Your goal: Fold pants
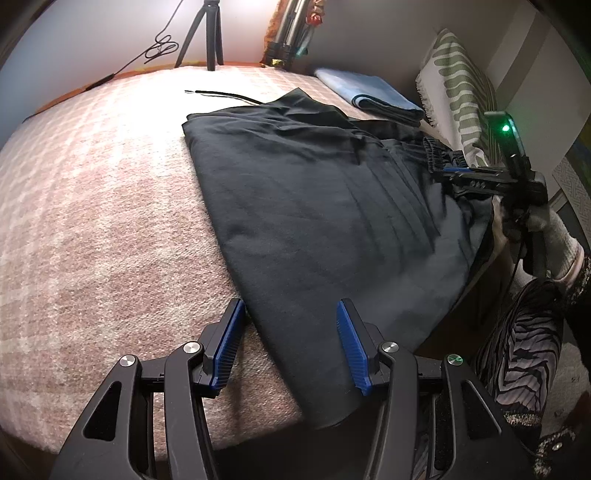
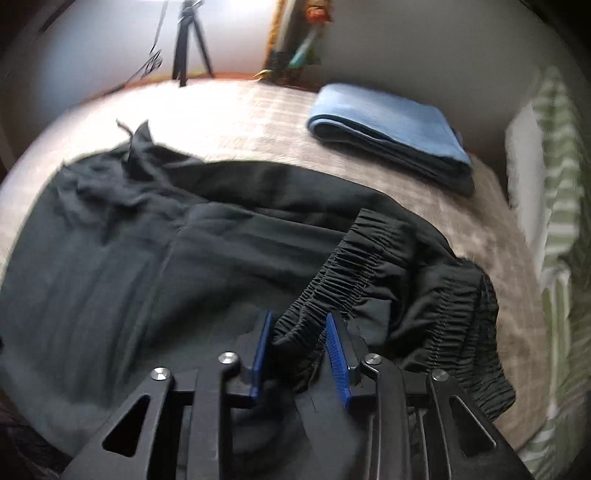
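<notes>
Black pants (image 1: pixel 314 206) lie spread across a pinkish bed cover (image 1: pixel 92 206), one end hanging over the near edge. My left gripper (image 1: pixel 291 314) is open just above that near end, with fabric lying beneath and between its blue pads (image 1: pixel 225 350). In the right wrist view, the gathered elastic waistband (image 2: pixel 354 266) of the pants (image 2: pixel 147 258) is bunched between the blue pads (image 2: pixel 338 354) of my right gripper (image 2: pixel 299 321), which is shut on it. From the left wrist view the right gripper (image 1: pixel 443 168) shows at the far right, held by a gloved hand (image 1: pixel 554 236).
A folded blue cloth (image 2: pixel 391 133) lies at the far right of the bed, beside a green-striped pillow (image 2: pixel 554 184). A tripod (image 1: pixel 207 33) stands beyond the far edge. A black cord (image 1: pixel 221 95) lies past the pants. The person's patterned leg (image 1: pixel 517 350) is at the near right.
</notes>
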A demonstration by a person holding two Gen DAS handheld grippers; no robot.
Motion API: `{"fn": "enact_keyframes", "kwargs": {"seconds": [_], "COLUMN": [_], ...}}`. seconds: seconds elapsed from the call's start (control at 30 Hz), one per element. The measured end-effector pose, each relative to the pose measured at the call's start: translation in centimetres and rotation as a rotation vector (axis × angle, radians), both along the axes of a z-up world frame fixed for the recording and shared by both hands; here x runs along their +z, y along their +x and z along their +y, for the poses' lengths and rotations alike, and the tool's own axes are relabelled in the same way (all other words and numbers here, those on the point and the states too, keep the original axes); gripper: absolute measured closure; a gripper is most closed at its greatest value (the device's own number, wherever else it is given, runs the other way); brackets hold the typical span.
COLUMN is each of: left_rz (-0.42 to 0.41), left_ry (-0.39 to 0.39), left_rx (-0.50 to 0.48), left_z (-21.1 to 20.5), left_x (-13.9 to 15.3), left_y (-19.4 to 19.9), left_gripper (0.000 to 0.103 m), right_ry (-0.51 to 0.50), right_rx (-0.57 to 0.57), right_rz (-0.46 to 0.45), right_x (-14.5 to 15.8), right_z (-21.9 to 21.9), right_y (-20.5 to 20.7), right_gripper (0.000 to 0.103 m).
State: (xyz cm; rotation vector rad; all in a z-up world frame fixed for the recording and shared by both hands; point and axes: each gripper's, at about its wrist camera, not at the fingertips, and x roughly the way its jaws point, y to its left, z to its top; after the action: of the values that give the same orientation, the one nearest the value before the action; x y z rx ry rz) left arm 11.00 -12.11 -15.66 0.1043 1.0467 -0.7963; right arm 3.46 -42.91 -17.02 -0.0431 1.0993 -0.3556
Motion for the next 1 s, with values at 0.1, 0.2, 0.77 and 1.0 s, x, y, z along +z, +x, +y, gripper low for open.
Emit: {"fn": "enact_keyframes", "kwargs": {"seconds": [0.1, 0.2, 0.77, 1.0], "left_rz": [-0.002, 0.001, 0.004, 0.004], "left_ry": [0.005, 0.001, 0.002, 0.001], "left_rx": [0.000, 0.002, 0.007, 0.005], "left_z": [-0.1, -0.1, 0.0, 0.0], "left_x": [0.0, -0.1, 0.0, 0.0], "left_y": [0.0, 0.0, 0.0, 0.0], "left_gripper": [0.053, 0.053, 0.053, 0.053], "right_ry": [0.091, 0.204, 0.148, 0.020], "right_rx": [-0.068, -0.146, -0.131, -0.065], "right_rz": [-0.087, -0.160, -0.180, -0.107], "right_x": [2.1, 3.9, 6.3, 2.4], "right_z": [-2.4, -5.3, -4.0, -0.2], "right_y": [-2.1, -4.7, -5.2, -2.3], "right_gripper": [0.094, 0.095, 0.033, 0.038]}}
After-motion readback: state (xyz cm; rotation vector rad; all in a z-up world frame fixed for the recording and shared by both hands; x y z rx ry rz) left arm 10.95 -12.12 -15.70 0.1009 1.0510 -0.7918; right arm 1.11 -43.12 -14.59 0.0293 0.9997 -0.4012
